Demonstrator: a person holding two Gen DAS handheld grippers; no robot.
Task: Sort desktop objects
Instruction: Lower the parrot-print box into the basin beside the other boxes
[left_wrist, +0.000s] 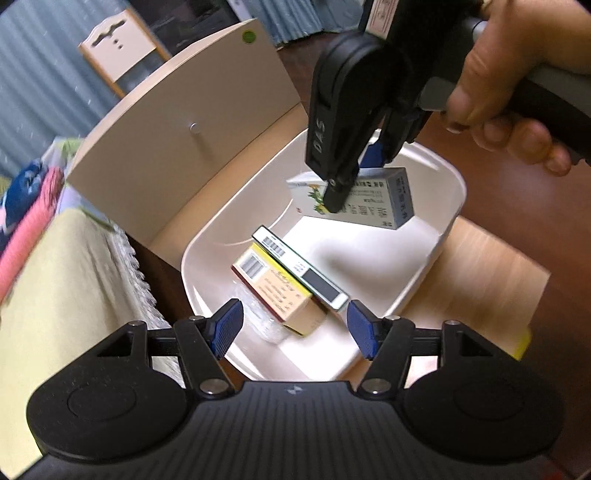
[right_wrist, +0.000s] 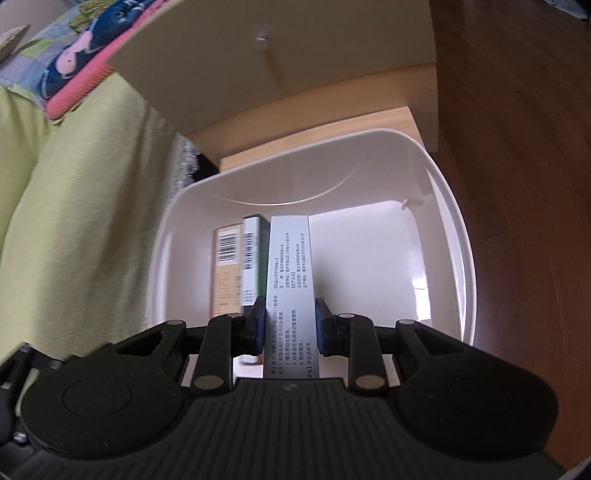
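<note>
A white plastic bin (left_wrist: 436, 243) sits on a small wooden table. Inside it lean a yellow-and-brown box (left_wrist: 280, 291) and a slim white-and-green box (left_wrist: 306, 273). My right gripper (left_wrist: 354, 177), held by a hand, hangs over the bin, shut on a grey-and-white medicine box (left_wrist: 384, 203). In the right wrist view that medicine box (right_wrist: 291, 277) stands edge-on between the blue pads (right_wrist: 258, 325), above the bin (right_wrist: 454, 236), beside the yellow box (right_wrist: 226, 266) and green box (right_wrist: 253, 258). My left gripper (left_wrist: 295, 328) is open at the bin's near rim, holding nothing.
A crumpled clear plastic wrapper (left_wrist: 258, 314) lies in the bin by the yellow box. A beige board (left_wrist: 184, 129) stands upright behind the bin. A bed with a yellow-green cover (left_wrist: 62, 288) lies to the left. Dark wooden floor (right_wrist: 517, 147) runs to the right.
</note>
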